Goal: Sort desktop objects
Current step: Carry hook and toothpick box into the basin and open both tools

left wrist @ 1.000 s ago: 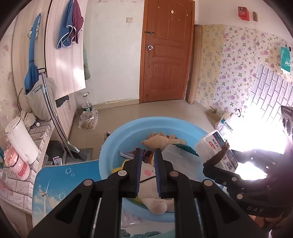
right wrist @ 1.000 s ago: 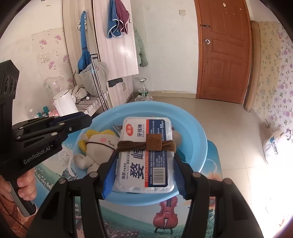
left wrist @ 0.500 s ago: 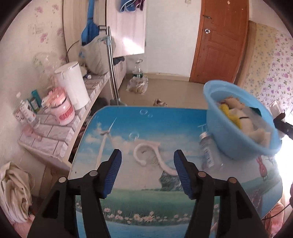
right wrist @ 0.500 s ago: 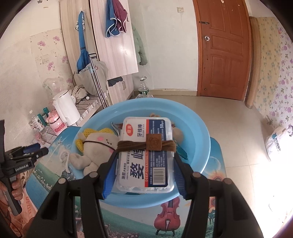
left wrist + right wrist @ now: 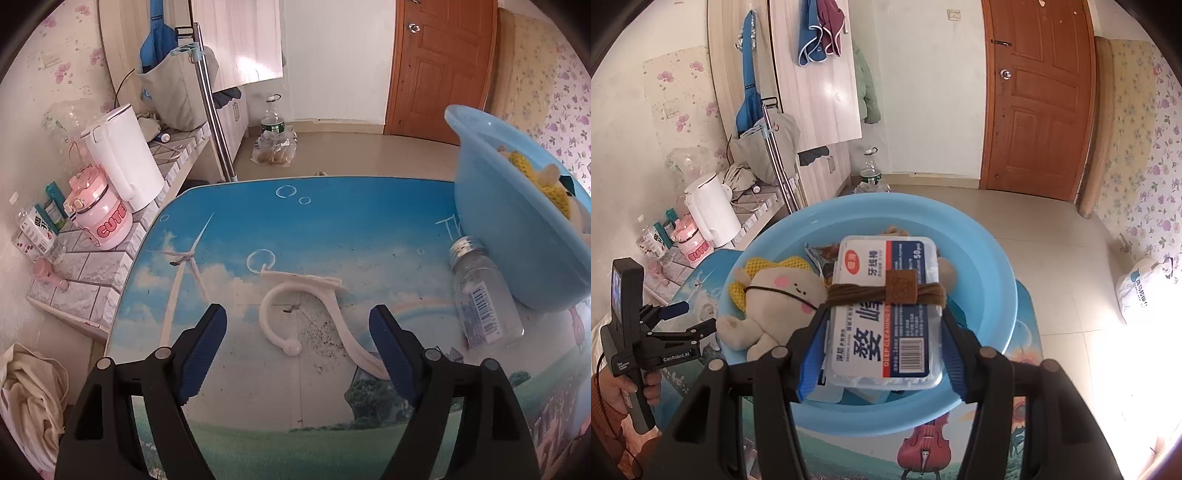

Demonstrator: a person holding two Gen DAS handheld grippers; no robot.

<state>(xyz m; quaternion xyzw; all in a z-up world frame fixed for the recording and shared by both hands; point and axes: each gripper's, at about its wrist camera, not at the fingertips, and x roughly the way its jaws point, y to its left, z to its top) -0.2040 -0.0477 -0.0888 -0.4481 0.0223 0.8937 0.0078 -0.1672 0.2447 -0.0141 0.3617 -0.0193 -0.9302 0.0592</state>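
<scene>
Since a second ago the left gripper point(image 5: 297, 325) has swung away from the blue basin point(image 5: 517, 236) and down over the table, its jaws, then nearly together, now wide apart and opening, with nothing pressed between the pads. Between its blue fingertips point(image 5: 207, 332), in the lower centre of the left wrist view, lies a white plastic hook point(image 5: 295, 306) flat on the tabletop, its long tail running toward the right-hand finger; whether that finger touches it I cannot tell. At the right of that frame a small clear bottle point(image 5: 480, 295) lies on its side against the basin's wall. A white kettle point(image 5: 122, 158) and a pink cup point(image 5: 101, 218) stand on a tiled ledge at the left. The table point(image 5: 332, 221) bears a printed picture of sky, windmill and grass; a brown door point(image 5: 439, 62) and floral wallpaper fill the background. In the right wrist view the right gripper point(image 5: 884, 328) has not moved and holds a floss-pick box point(image 5: 886, 314) wrapped with a brown hair tie point(image 5: 901, 290) above the basin, where a plush toy point(image 5: 779, 299) lies at centre left. The left gripper appears at that frame's lower left, held by a hand point(image 5: 617, 384).
</scene>
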